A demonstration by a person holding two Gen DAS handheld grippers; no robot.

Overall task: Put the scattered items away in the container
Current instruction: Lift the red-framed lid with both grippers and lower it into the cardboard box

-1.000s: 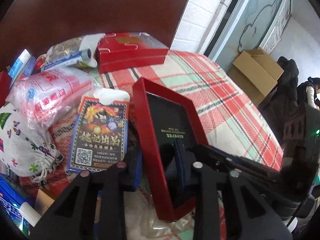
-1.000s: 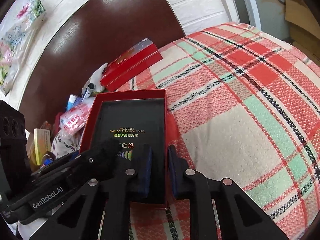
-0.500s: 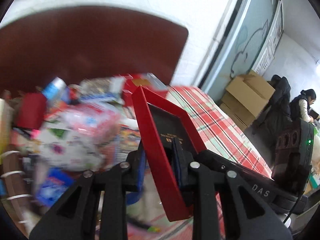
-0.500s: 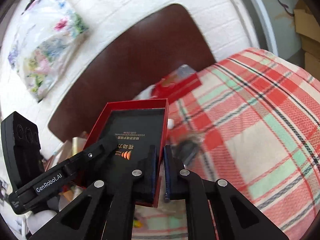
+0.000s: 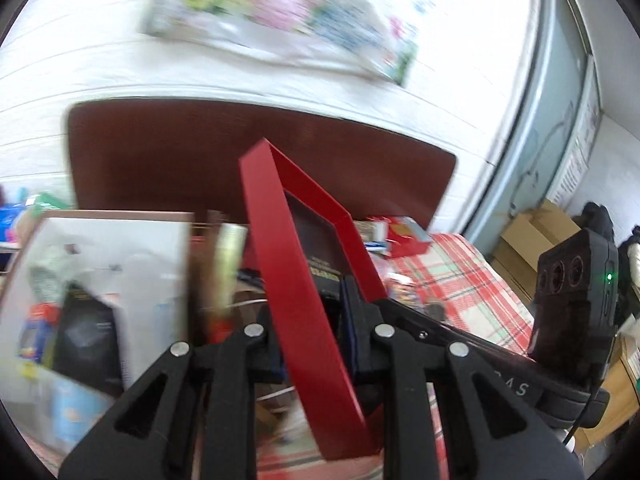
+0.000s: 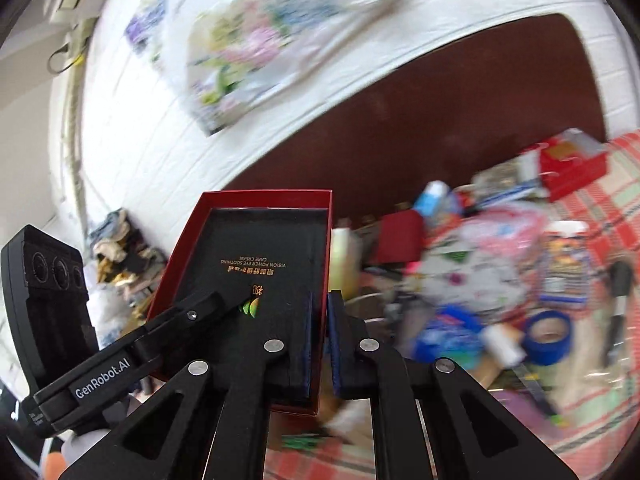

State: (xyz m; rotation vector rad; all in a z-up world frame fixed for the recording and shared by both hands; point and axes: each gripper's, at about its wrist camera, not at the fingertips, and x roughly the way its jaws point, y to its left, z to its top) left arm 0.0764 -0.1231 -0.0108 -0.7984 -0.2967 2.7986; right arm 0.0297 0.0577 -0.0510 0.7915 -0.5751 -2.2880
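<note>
Both tongs — left gripper [image 5: 316,344] closing and right gripper [image 6: 319,344] clenched on opposite walls of the shallow red cardboard box [image 6: 256,264] between them — should keep it level toward the container.

One red box [image 6: 256,240] with a black insert, two tongs on it — left tongs [image 5: 316,344], right tongs [image 6: 319,344] — one blue tape roll [image 6: 548,338], one floral wall hanging [image 6: 256,40]

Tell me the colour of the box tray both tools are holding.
Red walls with a black lining, gold lettering inside; the box tray shows best in the right wrist view.
</note>
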